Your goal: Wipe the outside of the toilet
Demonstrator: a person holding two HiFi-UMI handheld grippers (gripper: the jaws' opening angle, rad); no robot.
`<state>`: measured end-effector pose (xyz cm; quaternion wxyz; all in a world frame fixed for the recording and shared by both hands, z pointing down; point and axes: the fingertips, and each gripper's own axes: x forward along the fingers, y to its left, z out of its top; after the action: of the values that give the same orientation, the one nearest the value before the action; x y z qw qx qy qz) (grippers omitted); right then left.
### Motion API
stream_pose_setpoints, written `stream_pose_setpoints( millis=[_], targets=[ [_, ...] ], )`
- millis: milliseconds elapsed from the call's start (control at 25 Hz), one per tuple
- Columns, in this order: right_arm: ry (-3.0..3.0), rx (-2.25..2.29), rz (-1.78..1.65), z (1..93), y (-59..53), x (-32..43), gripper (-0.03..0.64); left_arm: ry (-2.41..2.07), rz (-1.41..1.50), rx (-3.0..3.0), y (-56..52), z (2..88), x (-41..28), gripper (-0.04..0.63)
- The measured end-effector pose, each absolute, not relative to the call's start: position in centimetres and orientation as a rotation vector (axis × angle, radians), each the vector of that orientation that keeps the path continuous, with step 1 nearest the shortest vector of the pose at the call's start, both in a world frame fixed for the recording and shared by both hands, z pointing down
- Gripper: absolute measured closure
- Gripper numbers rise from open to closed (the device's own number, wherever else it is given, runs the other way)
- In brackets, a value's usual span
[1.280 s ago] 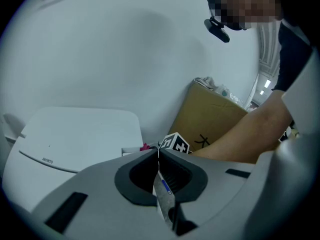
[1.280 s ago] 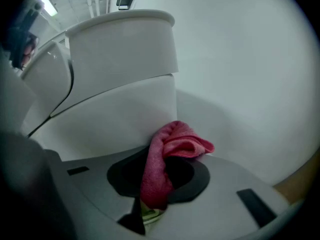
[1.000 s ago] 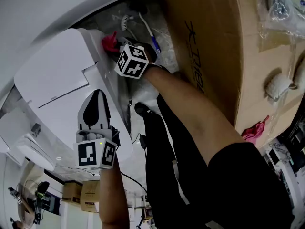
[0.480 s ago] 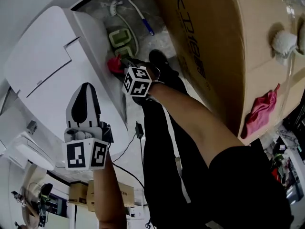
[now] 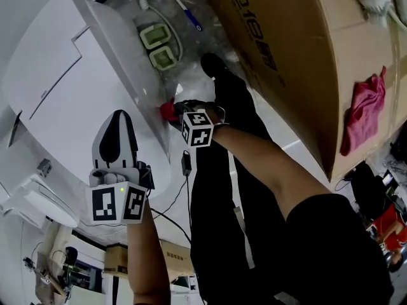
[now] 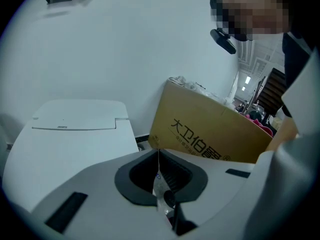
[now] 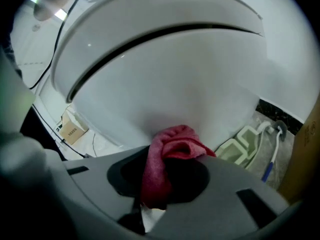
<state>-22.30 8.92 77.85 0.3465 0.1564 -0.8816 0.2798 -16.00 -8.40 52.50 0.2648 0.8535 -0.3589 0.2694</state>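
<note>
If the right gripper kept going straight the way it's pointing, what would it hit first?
The toilet, its white outer side right ahead. The red cloth in the right gripper jaws looks pressed against it, though true contact is hard to confirm.

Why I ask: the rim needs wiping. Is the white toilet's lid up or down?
Down: in the right gripper view the white toilet lid lies flat on the white bowl, only a thin dark seam between.
</note>
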Motion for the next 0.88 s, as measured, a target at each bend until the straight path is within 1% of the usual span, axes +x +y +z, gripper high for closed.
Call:
stream_pose_setpoints(
  millis=[160, 280, 360, 440, 520, 560, 680, 760, 880],
  targets=[
    [-2.289, 0.371, 0.816, 77.8, 14.1, -24.6, 0.526, -0.950, 0.732, 2.313, -6.8, 52.9, -16.6, 0.575],
    [-2.303, 0.261, 0.826, 77.3, 17.5, -26.3, 0.526, -0.931, 0.742, 2.315, -5.8, 53.3, -16.7, 0.575],
    [-2.336, 0.102, 0.805, 76.5, 20.1, -27.6, 0.526, -0.927, 0.743, 2.310, -5.4, 53.5, -16.8, 0.575],
    [-2.364, -0.160, 0.790, 75.4, 23.4, -28.3, 0.526, -0.924, 0.738, 2.302, -5.3, 53.4, -16.7, 0.575],
    [-2.322, -0.376, 0.788, 75.3, 26.0, -27.4, 0.526, -0.919, 0.730, 2.302, -5.6, 53.2, -16.4, 0.575],
    [-2.292, -0.407, 0.797, 75.7, 26.3, -26.5, 0.526, -0.916, 0.727, 2.306, -5.9, 52.9, -16.2, 0.575],
    [-2.267, -0.269, 0.839, 76.5, 22.6, -23.1, 0.526, -0.922, 0.720, 2.310, -7.1, 52.1, -15.8, 0.575],
    [-2.282, -0.096, 0.862, 76.6, 17.6, -20.4, 0.526, -0.928, 0.715, 2.303, -8.1, 51.6, -15.4, 0.575],
    [-2.295, 0.134, 0.772, 76.4, 8.6, -15.5, 0.526, -0.941, 0.709, 2.302, -10.1, 50.8, -14.5, 0.575]
  ],
)
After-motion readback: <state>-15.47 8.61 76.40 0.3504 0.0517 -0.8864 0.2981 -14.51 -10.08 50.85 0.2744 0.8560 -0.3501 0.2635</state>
